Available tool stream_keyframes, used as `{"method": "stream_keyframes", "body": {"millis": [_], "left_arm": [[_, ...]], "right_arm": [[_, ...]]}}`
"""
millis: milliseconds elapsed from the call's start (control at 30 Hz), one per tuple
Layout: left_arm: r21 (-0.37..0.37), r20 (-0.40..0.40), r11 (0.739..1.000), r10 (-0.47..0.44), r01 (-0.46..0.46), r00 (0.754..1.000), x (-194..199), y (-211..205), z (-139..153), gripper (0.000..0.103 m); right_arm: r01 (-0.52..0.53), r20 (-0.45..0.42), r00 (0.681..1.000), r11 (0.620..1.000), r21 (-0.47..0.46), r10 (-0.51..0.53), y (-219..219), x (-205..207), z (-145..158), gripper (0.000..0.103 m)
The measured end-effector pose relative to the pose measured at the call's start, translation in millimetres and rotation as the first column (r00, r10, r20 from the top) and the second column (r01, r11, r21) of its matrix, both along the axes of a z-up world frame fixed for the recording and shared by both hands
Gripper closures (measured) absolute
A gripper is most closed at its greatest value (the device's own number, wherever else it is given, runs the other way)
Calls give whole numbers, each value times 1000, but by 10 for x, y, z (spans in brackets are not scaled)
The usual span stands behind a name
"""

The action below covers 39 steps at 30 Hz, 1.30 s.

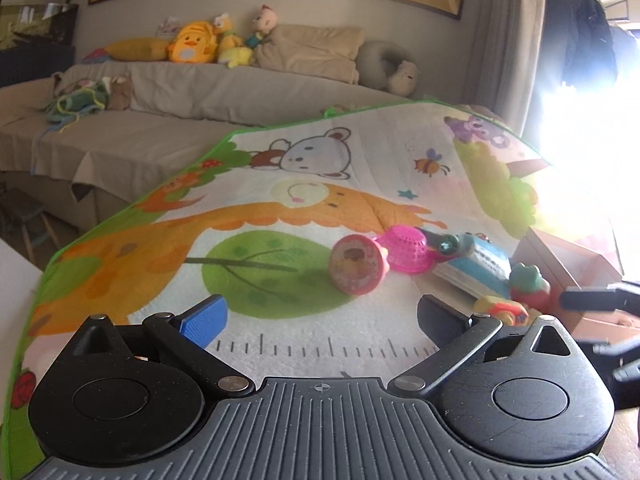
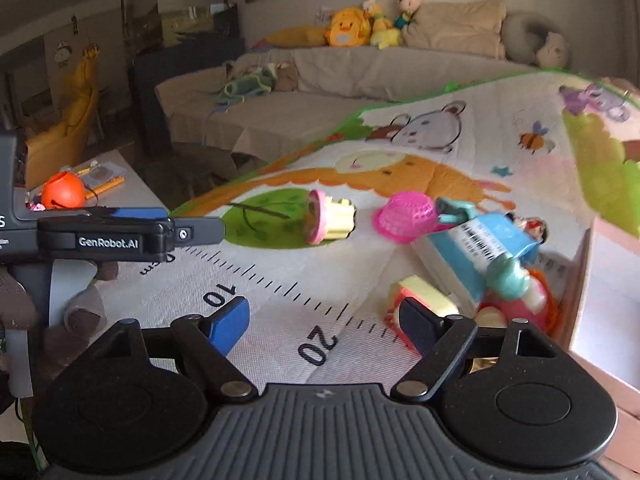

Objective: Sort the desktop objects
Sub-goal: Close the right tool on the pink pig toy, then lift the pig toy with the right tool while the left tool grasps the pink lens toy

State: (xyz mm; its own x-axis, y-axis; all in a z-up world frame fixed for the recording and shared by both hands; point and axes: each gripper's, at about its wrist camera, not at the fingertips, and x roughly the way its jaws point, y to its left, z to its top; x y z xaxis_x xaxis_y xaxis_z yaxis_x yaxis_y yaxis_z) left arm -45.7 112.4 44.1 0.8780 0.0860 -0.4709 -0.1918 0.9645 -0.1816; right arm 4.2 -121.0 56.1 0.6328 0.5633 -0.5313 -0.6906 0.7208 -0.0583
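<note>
Small toys lie on a cartoon play mat. A pink-and-yellow stamp toy lies on its side, also in the right wrist view. Beside it sit a pink mesh basket, a blue-and-white box, a green frog toy and a yellow-red toy. My left gripper is open and empty, short of the stamp toy. My right gripper is open and empty, its right finger next to the yellow-red toy.
A cardboard box stands at the mat's right edge. A covered sofa with plush toys is behind. A low white table with an orange ball is at left. The left gripper shows in the right wrist view.
</note>
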Motion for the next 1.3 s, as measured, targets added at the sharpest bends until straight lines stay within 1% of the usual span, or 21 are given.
{"method": "stream_keyframes", "body": {"millis": [33,67,100,133,167,233,300,367,433,533,600,667,733,867,967,1000,1033,1067,1100,1133,1300], "left_arm": [[-4,-9,1000,-21,20,1000,18,-46,-12,0],[-9,-19,999,-47,47,999,43,-107,-31,0],[-13,-25,997,-73,73,997,57,-174,-48,0],[-15,-31,994,-104,104,994,69,-249,-66,0],[-13,-39,991,-136,135,990,80,-329,-84,0],[10,-60,980,-196,197,979,80,-503,-130,0],[42,-84,969,-238,242,968,81,-631,-177,0],[54,-113,963,-258,265,960,89,-699,-231,0],[42,-140,960,-268,276,953,103,-718,-274,0],[11,-175,959,-276,282,945,136,-703,-318,0],[-32,-198,962,-273,272,941,162,-673,-356,0],[-56,-192,964,-267,261,944,166,-644,-385,0],[-47,-189,964,-264,260,946,152,-666,-392,0],[9,-229,962,-264,274,937,183,-753,-391,0],[76,-274,951,-269,300,923,220,-847,-387,0],[75,-277,953,-262,292,924,233,-864,-376,0],[54,-271,956,-265,290,925,254,-864,-357,0],[30,-257,955,-277,294,926,278,-865,-331,0],[12,-234,956,-284,295,930,319,-881,-293,0],[13,-217,956,-282,292,934,367,-904,-262,0],[127,-197,966,-198,225,960,776,-1120,-194,0]], "right_arm": [[81,104,992,995,-60,-74,12,-38,18,23],[150,199,972,982,-117,-125,45,-42,8,26],[203,261,953,965,-165,-156,83,-2,-10,38],[238,276,944,951,-198,-179,113,100,-20,51],[252,256,947,945,-210,-196,133,211,-23,55],[272,213,951,933,-237,-223,198,473,-65,55],[314,203,943,908,-277,-265,272,719,-147,55],[308,154,950,900,-309,-273,291,880,-223,56],[304,107,953,904,-301,-285,253,949,-267,65],[286,68,958,929,-236,-278,99,776,-168,70],[254,-22,965,956,-147,-260,-117,596,-20,77],[242,-113,963,969,-43,-245,-382,430,105,77],[276,-151,951,961,13,-271,-637,253,145,77],[376,-178,913,926,18,-367,-1020,68,-9,76],[458,-116,884,889,7,-454,-1183,-77,-167,71],[486,-79,871,874,0,-485,-1208,-117,-213,61],[507,-53,861,862,0,-506,-1234,-155,-249,46],[521,-41,853,853,10,-520,-1259,-182,-277,39],[540,-33,842,841,36,-539,-1324,-209,-310,27],[551,-34,835,833,53,-550,-1359,-219,-335,22],[571,-60,821,817,88,-567,-1440,-200,-406,18]]}}
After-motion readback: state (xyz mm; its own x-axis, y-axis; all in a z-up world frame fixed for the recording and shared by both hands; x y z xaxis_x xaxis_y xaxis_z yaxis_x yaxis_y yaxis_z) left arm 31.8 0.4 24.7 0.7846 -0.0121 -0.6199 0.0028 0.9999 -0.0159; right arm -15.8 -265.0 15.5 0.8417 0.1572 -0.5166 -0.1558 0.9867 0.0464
